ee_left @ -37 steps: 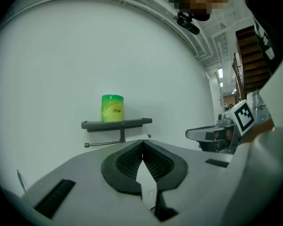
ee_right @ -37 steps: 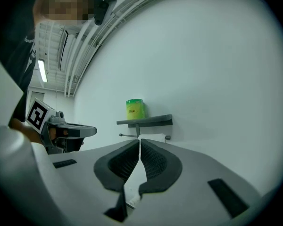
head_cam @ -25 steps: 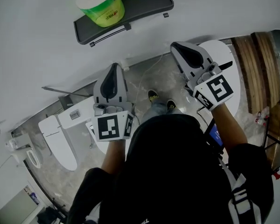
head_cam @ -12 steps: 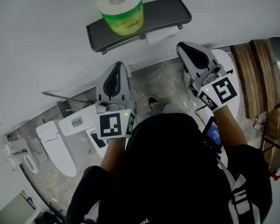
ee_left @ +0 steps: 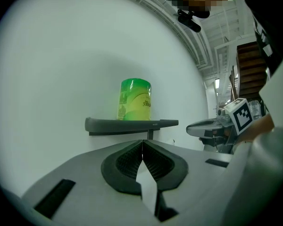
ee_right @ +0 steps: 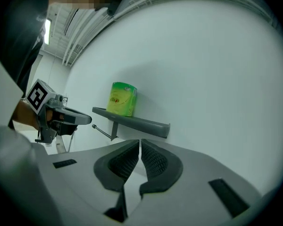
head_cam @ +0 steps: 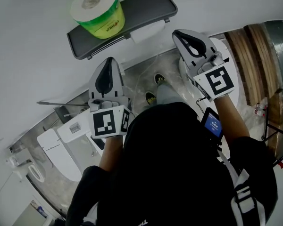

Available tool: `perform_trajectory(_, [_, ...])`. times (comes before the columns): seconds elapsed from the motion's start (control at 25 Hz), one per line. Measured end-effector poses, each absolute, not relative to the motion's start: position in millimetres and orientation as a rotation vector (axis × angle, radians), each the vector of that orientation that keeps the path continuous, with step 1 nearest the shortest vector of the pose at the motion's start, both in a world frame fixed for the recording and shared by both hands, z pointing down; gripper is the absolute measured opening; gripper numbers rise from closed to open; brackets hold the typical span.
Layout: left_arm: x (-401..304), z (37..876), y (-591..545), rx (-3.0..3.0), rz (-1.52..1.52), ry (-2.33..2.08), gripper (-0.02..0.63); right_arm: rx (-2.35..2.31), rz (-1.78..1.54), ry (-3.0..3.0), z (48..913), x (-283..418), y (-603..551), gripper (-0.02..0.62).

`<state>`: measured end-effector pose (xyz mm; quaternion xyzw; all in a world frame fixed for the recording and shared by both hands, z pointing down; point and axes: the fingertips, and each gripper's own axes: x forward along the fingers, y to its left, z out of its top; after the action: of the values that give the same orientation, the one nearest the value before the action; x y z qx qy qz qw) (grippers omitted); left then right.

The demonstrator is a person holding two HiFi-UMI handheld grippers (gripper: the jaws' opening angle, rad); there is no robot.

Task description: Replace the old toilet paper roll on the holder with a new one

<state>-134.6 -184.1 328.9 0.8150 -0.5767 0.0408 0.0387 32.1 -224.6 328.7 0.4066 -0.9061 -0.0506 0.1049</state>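
A new roll in green wrapping [head_cam: 97,11] stands upright on the dark grey holder shelf [head_cam: 141,11] on the white wall. Under the shelf a white roll [head_cam: 148,31] hangs on the bar, mostly hidden. My left gripper [head_cam: 109,61] is shut and empty, below the shelf's left half and apart from it. My right gripper [head_cam: 179,34] is shut and empty, just right of the shelf's end. In the left gripper view the green roll [ee_left: 135,99] and shelf [ee_left: 130,125] lie straight ahead of the closed left gripper [ee_left: 142,142]. From the right gripper [ee_right: 139,142], the green roll [ee_right: 121,99] shows up and left.
A toilet [head_cam: 61,142] stands on the floor at lower left. A white fixture [head_cam: 228,62] and wooden steps [head_cam: 247,60] are at right. A small device with a blue screen [head_cam: 212,125] hangs at the person's waist. The holder's bar [ee_right: 102,132] sticks out under the shelf.
Both grippers have shifted a little across the wall by the shelf, and the right one has rolled. The white roll under the shelf has come into view. Both stay shut.
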Motion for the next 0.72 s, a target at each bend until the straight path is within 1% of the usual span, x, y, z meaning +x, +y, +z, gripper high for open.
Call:
perform_trajectory(0.16, [-128,331,-200,2.51,0.126,-1.764,0.022,1.214,-0.238,-2.654,332,32,-242,0.021])
perform_trajectory(0.48, [-128,331,-213,2.505,0.12,-1.772,0.022,1.036,-0.376,-2.512,349,15,-251,0.032])
perform_trajectory(0.52, [-129,331,-214,2.505,0.118,-1.774,0.021,1.009,-0.389,-2.489,353,12,-251,0.049])
perform_trajectory(0.6, [-131,332,-215,2.505,0.115,-1.779,0.022,0.95,-0.421,-2.436,361,5,-248,0.15])
perform_trajectory(0.72, [-136,332,-216,2.503,0.101,-1.789,0.022,0.911,-0.568,-2.334,367,-4,-247,0.17])
